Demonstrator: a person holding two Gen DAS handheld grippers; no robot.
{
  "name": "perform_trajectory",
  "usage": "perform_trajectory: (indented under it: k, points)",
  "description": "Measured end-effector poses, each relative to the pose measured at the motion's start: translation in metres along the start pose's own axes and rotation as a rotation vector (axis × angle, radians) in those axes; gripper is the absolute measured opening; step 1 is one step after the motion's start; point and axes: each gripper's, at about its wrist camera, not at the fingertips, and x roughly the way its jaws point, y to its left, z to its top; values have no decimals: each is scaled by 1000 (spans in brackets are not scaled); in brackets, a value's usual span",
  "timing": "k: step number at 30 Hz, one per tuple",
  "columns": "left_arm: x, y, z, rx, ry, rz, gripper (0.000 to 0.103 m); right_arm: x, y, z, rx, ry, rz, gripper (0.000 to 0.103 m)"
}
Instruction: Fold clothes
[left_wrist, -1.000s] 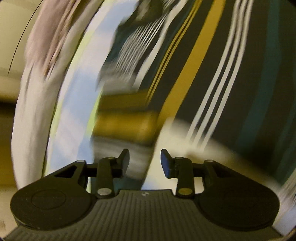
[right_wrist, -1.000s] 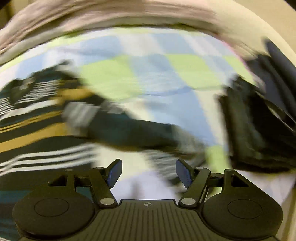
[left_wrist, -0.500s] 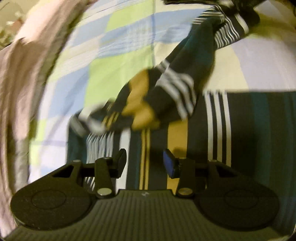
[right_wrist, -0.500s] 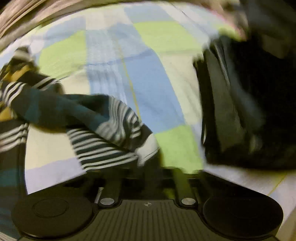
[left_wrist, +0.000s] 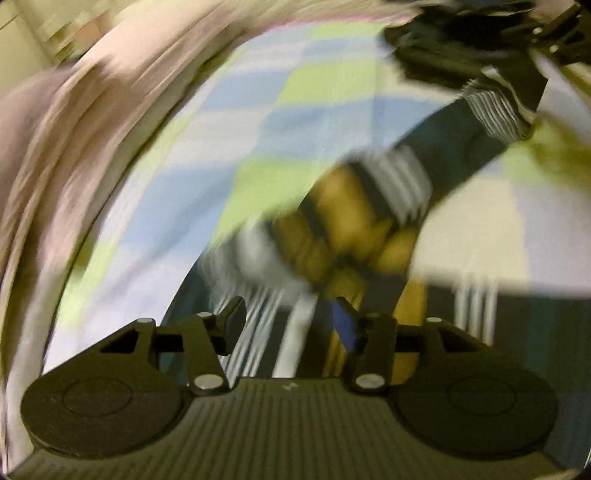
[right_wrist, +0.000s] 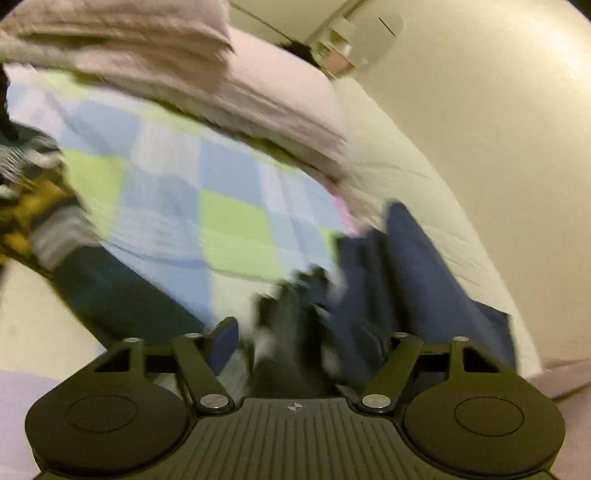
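Blur everywhere, both wrist views smeared. On my left gripper (left_wrist: 288, 319) the fingers stand apart with nothing between them, low centre of the frame, over the striped sweater (left_wrist: 373, 225). That sweater is dark teal with white and mustard stripes; its body lies flat along the bottom right, and one sleeve bunches at centre and stretches up toward the upper right. It lies on a checked bedsheet (left_wrist: 236, 122) of blue, green and white squares. Pinkish folded blankets (left_wrist: 74, 122) fill the upper left.

On my right gripper (right_wrist: 306, 347) the fingers are spread wide, low centre of the frame. Dark cloth sits right between them, too blurred to say whether it touches them or which garment it is. Navy clothes (right_wrist: 417, 280) lie piled just beyond, right of centre. The sweater's sleeve (right_wrist: 92, 280) runs down the left edge. Pink blankets cross the top, with a pale wall (right_wrist: 498, 110) at upper right.
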Motion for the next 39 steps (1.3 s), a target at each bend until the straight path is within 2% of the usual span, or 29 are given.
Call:
perform_trajectory:
  k: [4, 7, 10, 14, 17, 18, 20, 21, 22, 24, 29, 32, 34, 36, 38, 39]
  points:
    - [-11, 70, -90, -221, 170, 135, 50, 9, 38, 37, 79, -34, 342, 70]
    - [-14, 122, -148, -391, 250, 185, 53, 34, 82, 81, 72, -67, 577, 70]
    - [-8, 155, -186, -462, 273, 186, 57, 61, 153, 131, -32, -96, 706, 70]
    - [12, 180, -215, -501, 245, 114, 57, 96, 232, 191, -201, -130, 841, 70]
    - [18, 192, -230, -588, 210, 39, 58, 127, 279, 219, -333, -95, 870, 70]
    - [15, 195, -233, -616, 189, 28, 53, 136, 292, 225, -367, -67, 872, 70]
    - [6, 199, -240, -637, 161, 28, 6, 154, 310, 235, -397, 13, 884, 69]
    - [0, 202, -244, -655, 142, 22, 3, 161, 314, 238, -388, 65, 899, 64]
    - [-10, 204, -248, -678, 117, 21, 3, 163, 314, 239, -360, 98, 906, 38]
    - [-32, 208, -255, -694, 70, 58, 3, 158, 311, 242, -330, 135, 905, 5]
    - [-56, 229, -266, -727, 49, 145, 4, 115, 307, 274, -367, 11, 882, 5]
    - [-61, 245, -273, -763, 42, 201, 4, 114, 324, 294, -380, -31, 872, 5]
    - [-62, 257, -278, -793, 38, 233, 4, 118, 331, 303, -342, -53, 850, 5]
    - [-56, 265, -278, -818, 51, 229, 4, 120, 337, 311, -313, -75, 829, 5]
    - [-49, 265, -280, -830, 56, 229, 12, 128, 348, 315, -321, -76, 808, 7]
    - [-47, 264, -281, -834, 54, 233, 18, 130, 349, 312, -312, -87, 780, 15]
